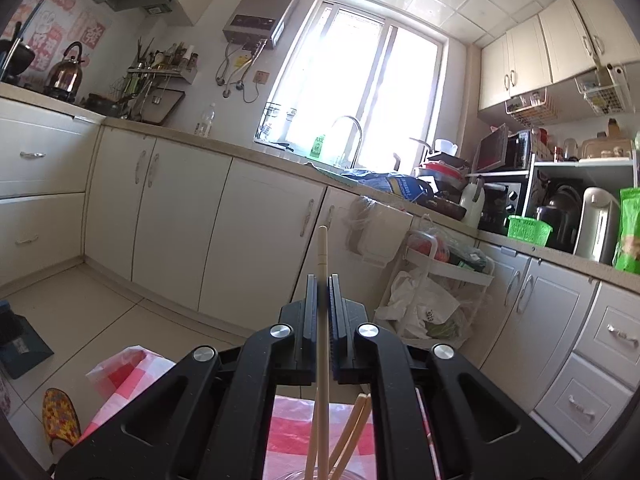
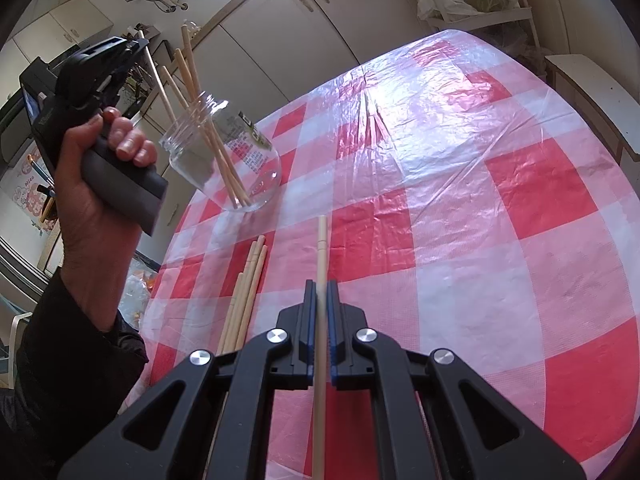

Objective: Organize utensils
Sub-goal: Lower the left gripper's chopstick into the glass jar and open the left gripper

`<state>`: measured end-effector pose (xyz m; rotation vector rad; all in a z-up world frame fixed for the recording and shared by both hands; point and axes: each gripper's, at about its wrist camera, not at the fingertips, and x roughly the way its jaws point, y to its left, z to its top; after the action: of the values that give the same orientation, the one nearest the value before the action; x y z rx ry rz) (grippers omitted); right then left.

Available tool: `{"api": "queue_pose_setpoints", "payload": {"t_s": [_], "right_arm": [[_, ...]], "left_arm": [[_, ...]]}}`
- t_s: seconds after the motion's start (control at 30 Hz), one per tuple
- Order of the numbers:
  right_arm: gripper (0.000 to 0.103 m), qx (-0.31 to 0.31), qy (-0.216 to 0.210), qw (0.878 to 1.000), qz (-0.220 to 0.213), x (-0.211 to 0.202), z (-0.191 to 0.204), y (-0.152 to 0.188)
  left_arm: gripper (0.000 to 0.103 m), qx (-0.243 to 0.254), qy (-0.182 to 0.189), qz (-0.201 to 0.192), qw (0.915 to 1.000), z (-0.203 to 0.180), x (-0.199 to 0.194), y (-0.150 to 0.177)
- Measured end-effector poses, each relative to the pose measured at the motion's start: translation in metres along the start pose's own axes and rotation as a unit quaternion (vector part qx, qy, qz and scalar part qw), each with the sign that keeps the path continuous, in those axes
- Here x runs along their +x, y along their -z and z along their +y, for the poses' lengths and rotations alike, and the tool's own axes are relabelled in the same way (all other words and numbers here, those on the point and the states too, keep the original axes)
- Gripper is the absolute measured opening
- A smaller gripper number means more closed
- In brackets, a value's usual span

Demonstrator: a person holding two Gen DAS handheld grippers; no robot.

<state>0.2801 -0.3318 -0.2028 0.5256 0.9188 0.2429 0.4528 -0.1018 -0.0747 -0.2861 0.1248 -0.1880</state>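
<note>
The left hand point(image 2: 86, 184) carried the left gripper point(image 1: 322, 280), clamped on one chopstick point(image 1: 322, 264) above the glass jar point(image 2: 224, 156) at the table's point(image 2: 500, 208) far-left edge. The jar held several chopsticks point(image 2: 212, 136). Just nearer along the left edge, loose chopsticks point(image 2: 248, 280) lay bundled on the checked cloth. The right gripper point(image 2: 321, 284) was clenched on a single chopstick point(image 2: 321, 240) over the near edge.

left wrist view faces cabinets point(image 1: 224, 216); right overlooks table point(image 2: 460, 208).
</note>
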Motion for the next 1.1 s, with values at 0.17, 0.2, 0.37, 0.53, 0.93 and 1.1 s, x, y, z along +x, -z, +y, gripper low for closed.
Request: {"api": "queue_pose_setpoints", "payload": {"t_s": [0.17,0.2,0.37,0.53,0.93,1.1], "right_arm": [[0.006,0.001,-0.001,1.0,0.001,0.001,0.0,0.0],[0.006,0.001,-0.001,1.0,0.001,0.001,0.0,0.0],[0.006,0.0,0.0,1.0,0.0,0.001,0.001,0.0],[0.006,-0.003,0.001,1.0,-0.002,0.0,0.002,0.0],[0.006,-0.014,0.005,1.0,-0.015,-0.005,0.006,0.002],[0.006,-0.004,-0.008,0.999,-0.041,-0.015,0.006,-0.001]], "left_arm": [[0.005,0.026,0.002,0.015,0.9995,-0.004,-0.006,0.021],[0.005,0.031,0.001,0.019,0.9994,-0.005,-0.007,0.024],[0.005,0.053,-0.002,0.042,0.9977,-0.003,-0.019,0.035],[0.005,0.07,-0.005,0.07,0.9951,0.0,-0.033,0.041],[0.04,0.058,-0.01,0.105,0.9927,0.017,-0.087,0.034],[0.053,0.022,-0.03,0.136,0.9901,0.048,-0.124,0.054]]}}
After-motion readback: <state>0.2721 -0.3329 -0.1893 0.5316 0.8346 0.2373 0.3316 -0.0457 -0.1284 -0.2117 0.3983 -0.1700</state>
